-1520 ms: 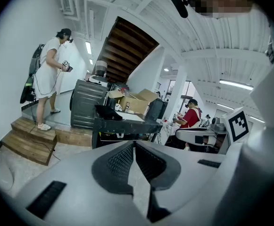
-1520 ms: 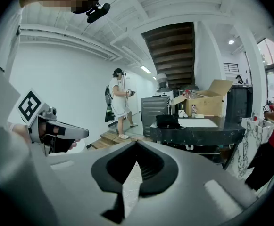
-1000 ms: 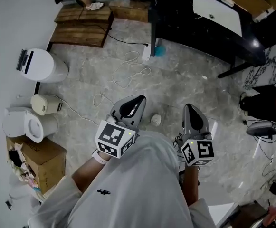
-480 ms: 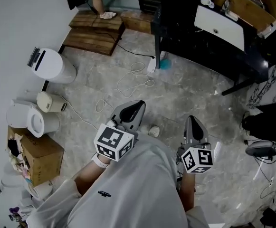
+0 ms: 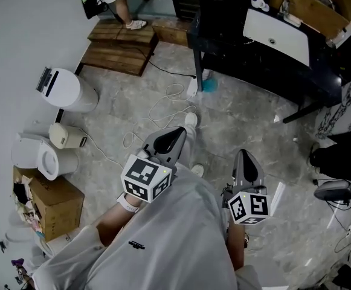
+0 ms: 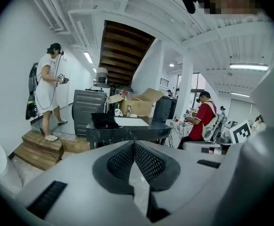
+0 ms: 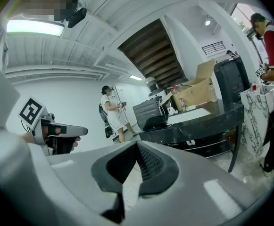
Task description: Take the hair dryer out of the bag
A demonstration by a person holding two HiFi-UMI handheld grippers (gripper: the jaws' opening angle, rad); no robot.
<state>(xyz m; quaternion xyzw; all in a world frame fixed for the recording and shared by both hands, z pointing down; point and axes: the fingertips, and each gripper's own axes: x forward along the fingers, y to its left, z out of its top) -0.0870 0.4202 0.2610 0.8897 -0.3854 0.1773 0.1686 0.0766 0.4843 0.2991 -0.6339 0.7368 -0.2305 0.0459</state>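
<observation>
Grey stone floor [image 5: 247,122] w/ loose white cable [image 5: 163,104], black table [image 5: 223,35], wooden steps [image 5: 118,44], L gripper [image 5: 176,132] & R gripper [image 5: 245,156] jaws pressed together, empty

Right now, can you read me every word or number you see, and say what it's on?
No words or numbers can be read.
Cubes on the left tongs and right tongs: only black-and-white square patterns, no letters.
Small dark mark on the white shirt: too small to read.
</observation>
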